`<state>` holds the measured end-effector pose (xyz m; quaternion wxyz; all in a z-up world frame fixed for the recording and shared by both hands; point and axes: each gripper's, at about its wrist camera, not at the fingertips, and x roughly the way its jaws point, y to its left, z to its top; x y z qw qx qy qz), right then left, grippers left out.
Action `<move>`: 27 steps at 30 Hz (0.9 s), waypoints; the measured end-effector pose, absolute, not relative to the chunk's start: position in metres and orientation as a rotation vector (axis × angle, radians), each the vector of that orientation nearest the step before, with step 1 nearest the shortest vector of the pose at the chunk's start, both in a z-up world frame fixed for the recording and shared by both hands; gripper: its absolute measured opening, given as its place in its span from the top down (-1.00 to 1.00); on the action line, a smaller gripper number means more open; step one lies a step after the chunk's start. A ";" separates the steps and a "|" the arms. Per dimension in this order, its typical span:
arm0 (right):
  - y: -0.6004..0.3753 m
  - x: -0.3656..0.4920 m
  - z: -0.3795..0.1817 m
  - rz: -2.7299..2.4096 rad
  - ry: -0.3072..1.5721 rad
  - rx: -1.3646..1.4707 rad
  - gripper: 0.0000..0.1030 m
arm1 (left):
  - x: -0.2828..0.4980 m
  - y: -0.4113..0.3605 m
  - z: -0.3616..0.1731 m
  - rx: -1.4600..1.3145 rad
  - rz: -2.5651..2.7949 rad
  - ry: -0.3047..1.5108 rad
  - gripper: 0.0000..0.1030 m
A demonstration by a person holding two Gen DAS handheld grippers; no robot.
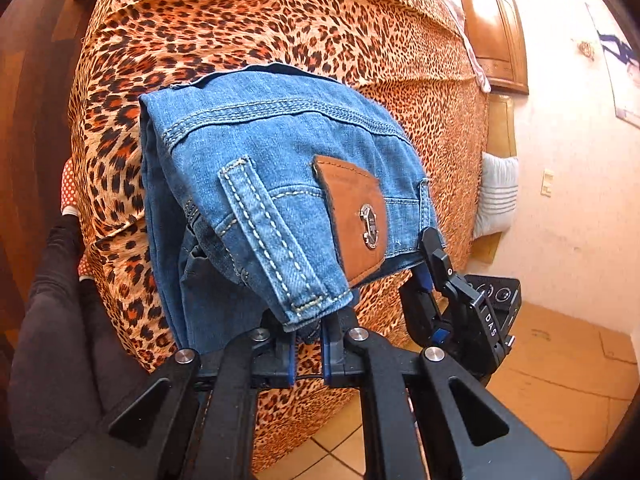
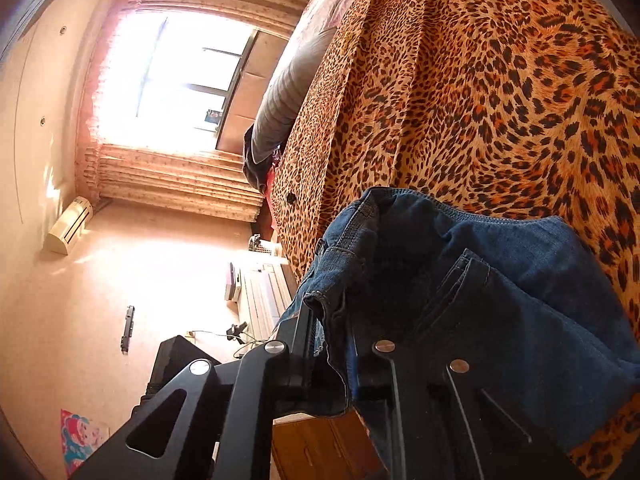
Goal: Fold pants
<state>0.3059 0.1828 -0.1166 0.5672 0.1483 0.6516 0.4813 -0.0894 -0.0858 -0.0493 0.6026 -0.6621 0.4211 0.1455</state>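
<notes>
Above the bed [image 1: 280, 20], both grippers angled downward: left gripper [image 1: 308, 334] and right gripper [image 2: 332, 360] each clamp the jeans [image 1: 280, 168] waistband.

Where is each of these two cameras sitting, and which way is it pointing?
Left wrist view: sits on the left hand-held gripper, looking along its fingers at the blue denim jeans on the leopard-print bedspread; the right hand-held gripper shows clamped on the waistband.
Right wrist view: sits on the right hand-held gripper, looking across the jeans toward a bright window; only its own black fingers show.
Shared: jeans and bedspread.
</notes>
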 end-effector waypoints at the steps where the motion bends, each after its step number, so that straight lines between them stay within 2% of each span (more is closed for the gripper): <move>1: 0.178 0.306 -0.118 1.125 1.542 0.344 0.76 | -0.089 -0.087 -0.054 -1.538 0.342 0.985 0.88; 6: 0.168 0.309 -0.141 1.072 1.609 0.355 0.65 | -0.098 -0.088 -0.078 -1.667 0.357 0.952 0.88; 9: 0.166 0.312 -0.148 1.027 1.621 0.375 0.28 | -0.109 -0.084 -0.072 -1.681 0.385 0.914 0.83; 10: 0.168 0.313 -0.150 1.009 1.620 0.370 0.11 | -0.112 -0.083 -0.069 -1.691 0.384 0.891 0.78; 13: 0.174 0.315 -0.151 0.980 1.600 0.353 -0.16 | -0.121 -0.079 -0.060 -1.684 0.433 0.841 0.39; 14: 0.178 0.315 -0.152 0.980 1.597 0.352 -0.19 | -0.124 -0.077 -0.060 -1.684 0.457 0.826 0.21; 15: 0.182 0.316 -0.152 0.981 1.599 0.349 -0.22 | -0.126 -0.074 -0.061 -1.691 0.478 0.813 0.16; 19: 0.194 0.317 -0.154 0.958 1.599 0.319 -0.39 | -0.128 -0.066 -0.075 -1.746 0.498 0.801 0.15; 26: 0.216 0.302 -0.158 0.956 1.577 0.213 -0.40 | -0.123 -0.053 -0.110 -1.846 0.562 0.842 0.16; 27: 0.221 0.298 -0.160 0.968 1.571 0.187 -0.33 | -0.121 -0.053 -0.116 -1.860 0.562 0.867 0.16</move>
